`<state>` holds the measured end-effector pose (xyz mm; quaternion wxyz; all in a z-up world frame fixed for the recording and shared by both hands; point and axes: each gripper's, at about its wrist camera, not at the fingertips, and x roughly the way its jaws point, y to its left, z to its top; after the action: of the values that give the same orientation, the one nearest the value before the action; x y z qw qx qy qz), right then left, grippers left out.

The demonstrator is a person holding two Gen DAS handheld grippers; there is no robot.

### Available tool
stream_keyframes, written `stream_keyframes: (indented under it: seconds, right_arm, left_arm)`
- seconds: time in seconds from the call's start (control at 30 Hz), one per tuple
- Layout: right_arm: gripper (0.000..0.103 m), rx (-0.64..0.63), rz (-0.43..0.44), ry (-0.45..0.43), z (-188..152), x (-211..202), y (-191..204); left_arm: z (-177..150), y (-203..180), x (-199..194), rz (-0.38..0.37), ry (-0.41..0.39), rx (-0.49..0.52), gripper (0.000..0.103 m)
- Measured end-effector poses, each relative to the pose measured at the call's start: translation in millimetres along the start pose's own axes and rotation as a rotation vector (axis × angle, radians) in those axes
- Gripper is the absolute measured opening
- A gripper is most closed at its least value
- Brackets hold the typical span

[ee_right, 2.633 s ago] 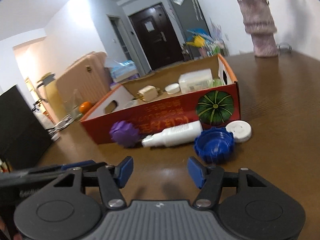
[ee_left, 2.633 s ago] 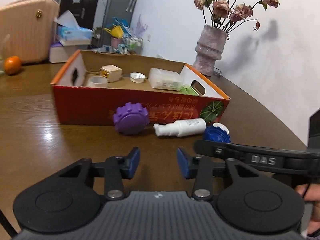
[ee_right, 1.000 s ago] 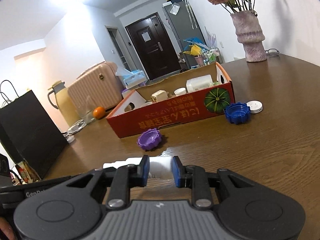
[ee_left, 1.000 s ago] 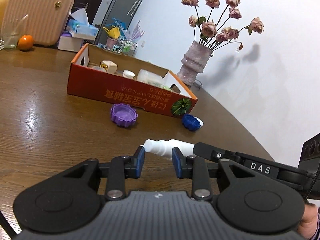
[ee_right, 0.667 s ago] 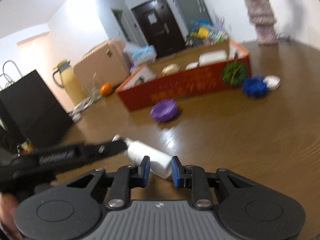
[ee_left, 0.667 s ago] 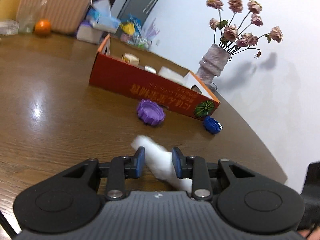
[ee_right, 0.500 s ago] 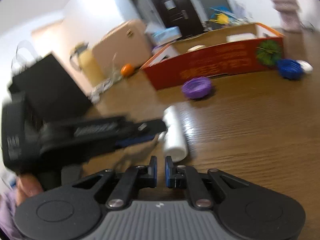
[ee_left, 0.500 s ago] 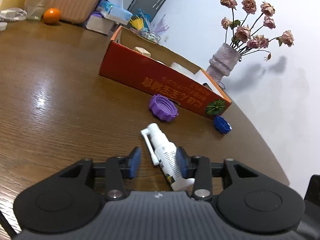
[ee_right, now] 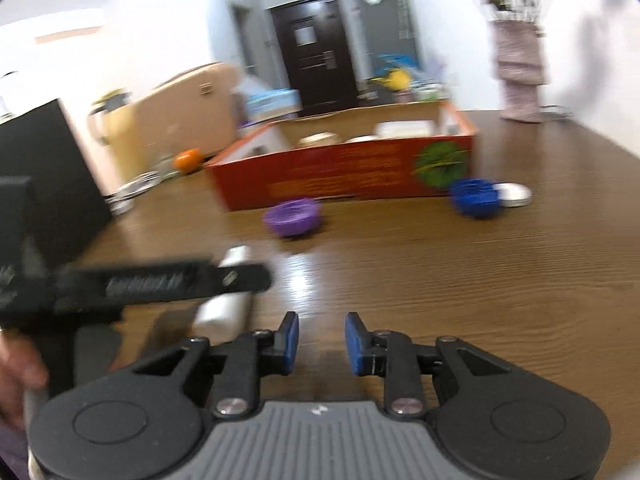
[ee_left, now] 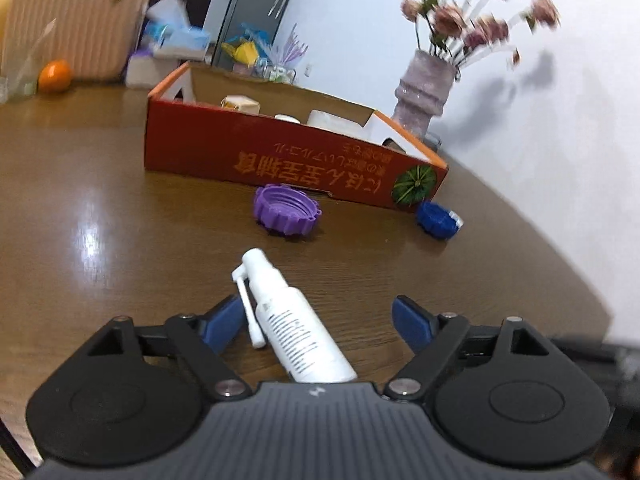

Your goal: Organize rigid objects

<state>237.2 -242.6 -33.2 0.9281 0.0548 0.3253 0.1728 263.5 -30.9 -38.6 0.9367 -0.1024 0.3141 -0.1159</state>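
Observation:
A white spray bottle (ee_left: 288, 320) lies on the brown table between the wide-open fingers of my left gripper (ee_left: 320, 322), untouched by the pads. It also shows in the right wrist view (ee_right: 230, 304), partly behind the left gripper's body. My right gripper (ee_right: 322, 340) is open and empty, to the right of the bottle. A purple cap (ee_left: 286, 214), a blue cap (ee_left: 436, 220) and a white lid (ee_right: 514, 194) lie on the table in front of the red cardboard box (ee_left: 280, 160), which holds several small items.
A vase of dried roses (ee_left: 424, 88) stands behind the box at the right. An orange (ee_left: 55, 76), a pink suitcase (ee_left: 72, 20) and tissue boxes are at the far left. A black bag (ee_right: 44, 168) stands at the left in the right wrist view.
Both grippers held the bottle a second ago. The right gripper let go and moved off to the right. The left gripper has opened wide, and the bottle now lies on the table.

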Motion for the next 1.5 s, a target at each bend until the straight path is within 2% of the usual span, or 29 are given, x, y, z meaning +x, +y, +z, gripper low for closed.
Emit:
stream_keyframes:
  seconds: [0.03, 0.07, 0.1, 0.13, 0.17, 0.2, 0.23, 0.4, 0.5, 0.57, 0.6, 0.67, 0.7, 0.83, 1.03, 1.17, 1.37, 1.5]
  right_arm:
    - [0.03, 0.002, -0.018, -0.001, 2, 2, -5]
    - [0.032, 0.003, -0.03, -0.001, 4, 6, -7]
    - [0.038, 0.002, -0.04, -0.002, 7, 10, -9]
    - [0.051, -0.002, -0.049, -0.005, 9, 14, -9]
    - [0.059, -0.008, -0.061, -0.01, 13, 19, -9]
    - [0.077, -0.018, -0.075, -0.017, 16, 25, -6]
    - [0.083, -0.037, -0.083, -0.026, 19, 29, -4]
    - [0.085, -0.124, -0.049, -0.016, 44, 72, 23]
    - [0.085, -0.18, -0.02, 0.007, 60, 107, 46]
    - [0.085, -0.209, -0.017, 0.026, 70, 129, 60]
    - [0.082, -0.226, -0.02, 0.038, 73, 139, 67]
    - [0.058, -0.245, -0.019, 0.066, 75, 150, 76]
    - [0.052, -0.236, -0.013, 0.064, 75, 153, 78]
    - [0.052, -0.237, 0.0, 0.074, 74, 149, 84]
    - [0.052, -0.243, 0.019, 0.025, 62, 106, 84]
    - [0.052, -0.232, 0.034, -0.001, 46, 63, 78]
    - [0.052, -0.219, 0.033, -0.076, 24, -6, 65]
    - [0.052, -0.179, 0.018, -0.129, 18, -38, 45]
  left_arm:
    - [0, -2, 0, 0.014, -0.006, 0.019, 0.073]
    - [-1, -1, 0, 0.027, -0.002, 0.028, 0.06]
    - [-1, 3, 0, 0.04, 0.007, 0.029, 0.052]
    - [-1, 10, -3, 0.048, 0.002, 0.028, 0.045]
    - [0, 20, -6, 0.05, 0.001, 0.016, 0.044]
    - [0, 32, -11, 0.067, -0.006, -0.001, 0.043]
    - [1, 43, -17, 0.089, -0.014, -0.016, 0.042]
    - [1, 95, -42, 0.228, -0.038, -0.024, 0.041]
    - [4, 113, -48, 0.216, -0.055, -0.076, 0.041]
    - [5, 116, -50, 0.221, -0.074, -0.099, 0.032]
    - [6, 116, -50, 0.216, -0.081, -0.097, 0.03]
    - [6, 116, -52, 0.206, -0.093, -0.102, 0.028]
    - [6, 117, -53, 0.201, -0.098, -0.11, 0.028]
    - [6, 125, -54, 0.18, -0.099, -0.154, 0.028]
    - [-1, 108, -63, 0.232, -0.12, -0.123, 0.028]
    - [-12, 80, -81, 0.168, -0.121, -0.129, 0.028]
    - [-20, 20, -111, 0.091, -0.158, -0.033, 0.028]
    - [-20, -9, -120, 0.066, -0.179, 0.02, 0.028]
